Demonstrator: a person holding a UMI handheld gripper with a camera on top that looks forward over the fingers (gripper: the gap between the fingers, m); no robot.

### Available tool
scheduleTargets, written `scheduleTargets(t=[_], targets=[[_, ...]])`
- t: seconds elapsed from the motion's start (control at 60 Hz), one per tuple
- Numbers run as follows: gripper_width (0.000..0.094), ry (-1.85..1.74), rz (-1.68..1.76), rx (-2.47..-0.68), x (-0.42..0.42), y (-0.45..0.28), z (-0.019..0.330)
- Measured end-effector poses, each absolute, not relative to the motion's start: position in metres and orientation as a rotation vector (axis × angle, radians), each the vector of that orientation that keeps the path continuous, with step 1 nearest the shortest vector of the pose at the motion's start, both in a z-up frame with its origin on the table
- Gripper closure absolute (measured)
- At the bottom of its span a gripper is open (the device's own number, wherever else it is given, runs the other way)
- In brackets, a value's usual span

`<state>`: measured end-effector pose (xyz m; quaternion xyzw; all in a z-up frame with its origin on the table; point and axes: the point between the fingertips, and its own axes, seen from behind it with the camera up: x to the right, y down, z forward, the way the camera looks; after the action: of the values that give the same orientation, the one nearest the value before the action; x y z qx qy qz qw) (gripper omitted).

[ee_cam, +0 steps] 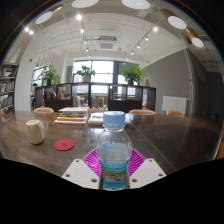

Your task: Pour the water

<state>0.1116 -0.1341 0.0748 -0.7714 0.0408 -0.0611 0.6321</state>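
A clear plastic water bottle [114,152] with a light blue cap and a blue label stands upright between my fingers. My gripper [113,165] has its pink pads [93,160] pressed against both sides of the bottle, so it is shut on it. A pale cup [35,131] stands on the brown table [170,135], beyond the fingers to the left. A red round coaster [64,145] lies on the table just right of the cup.
A stack of books [72,116] lies farther back on the table. Chairs [44,111] stand at the table's far side. Beyond them are a low shelf with plants [131,73] and large windows.
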Motion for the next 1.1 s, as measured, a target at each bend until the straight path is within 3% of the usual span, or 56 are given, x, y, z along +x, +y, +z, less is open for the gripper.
scheduleTargets(t=[0.267,0.533,0.733,1.1], targets=[[0.0652,0.028,-0.173,-1.779,0.106,-0.127,0.075],[0.0653,-0.477,-0.566,-1.702,0.020,-0.060,0.135],[0.0652,-0.921,-0.957,-1.466,-0.062,-0.009,0.167],[0.0641,-1.481,-1.448,-0.957,-0.153,0.044,0.169]])
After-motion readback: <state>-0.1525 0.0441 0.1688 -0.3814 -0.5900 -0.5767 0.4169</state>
